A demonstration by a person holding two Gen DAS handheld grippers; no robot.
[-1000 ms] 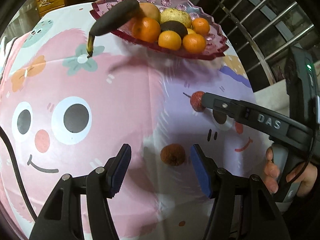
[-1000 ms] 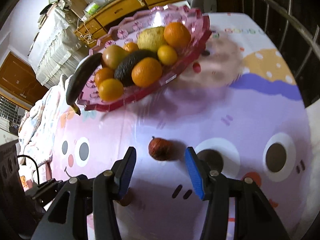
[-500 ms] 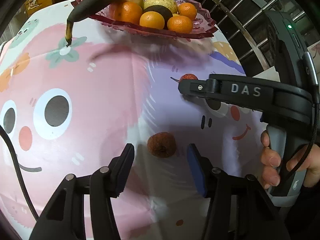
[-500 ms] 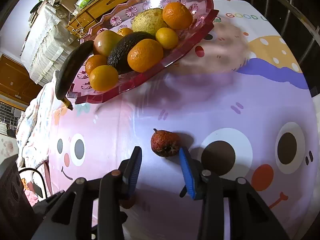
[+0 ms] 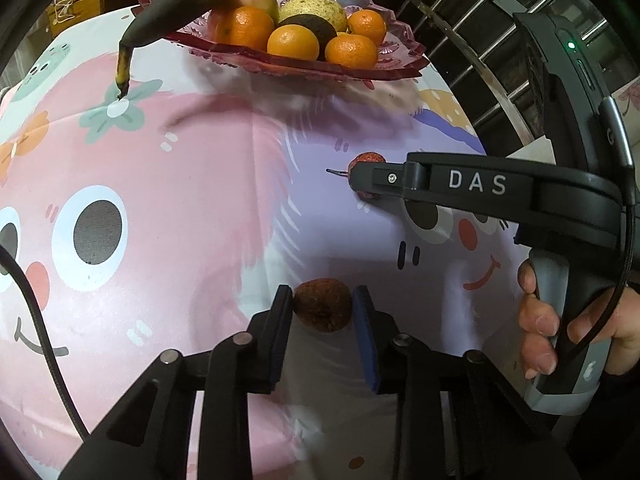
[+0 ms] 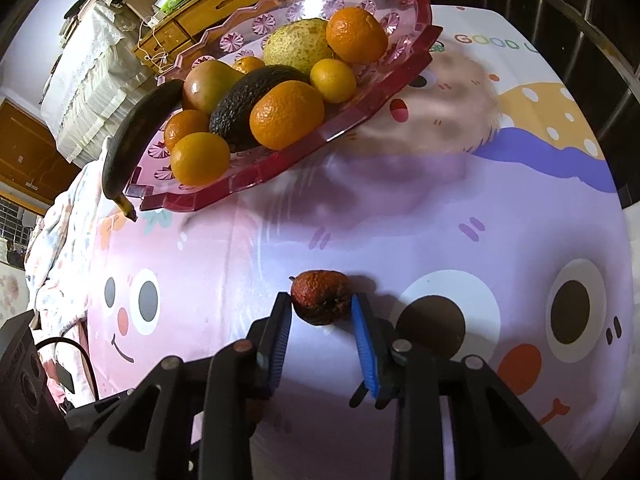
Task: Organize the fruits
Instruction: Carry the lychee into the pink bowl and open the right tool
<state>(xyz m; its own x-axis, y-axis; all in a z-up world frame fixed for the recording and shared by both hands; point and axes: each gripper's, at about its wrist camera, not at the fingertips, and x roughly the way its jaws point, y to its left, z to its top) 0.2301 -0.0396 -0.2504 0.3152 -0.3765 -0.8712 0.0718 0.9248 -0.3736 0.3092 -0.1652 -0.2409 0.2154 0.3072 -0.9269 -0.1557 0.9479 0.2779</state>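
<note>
A brown, rough lychee [image 5: 323, 305] lies on the cartoon tablecloth. My left gripper [image 5: 322, 307] is closing on it, both blue pads pressed against its sides. A redder lychee [image 6: 320, 296] with a short stem sits between the pads of my right gripper [image 6: 322, 305], which is closing and touches it on both sides. From the left wrist view, the right gripper [image 5: 360, 176] covers most of that red lychee [image 5: 368, 157]. The pink glass plate [image 5: 304, 68] at the far edge holds several oranges, an avocado, a pear and a dark banana [image 5: 172, 20].
The same pink plate [image 6: 256, 176] rises on the far side of the table, its banana [image 6: 136, 128] hanging over the rim. A hand [image 5: 538, 332] grips the right tool's handle. Metal railings [image 5: 480, 52] run at the right; wooden cabinets [image 6: 224, 4] stand behind.
Both grippers' jaws have closed from wide apart onto their lychees. The left gripper has dropped slightly toward the brown lychee; the right has barely moved.
</note>
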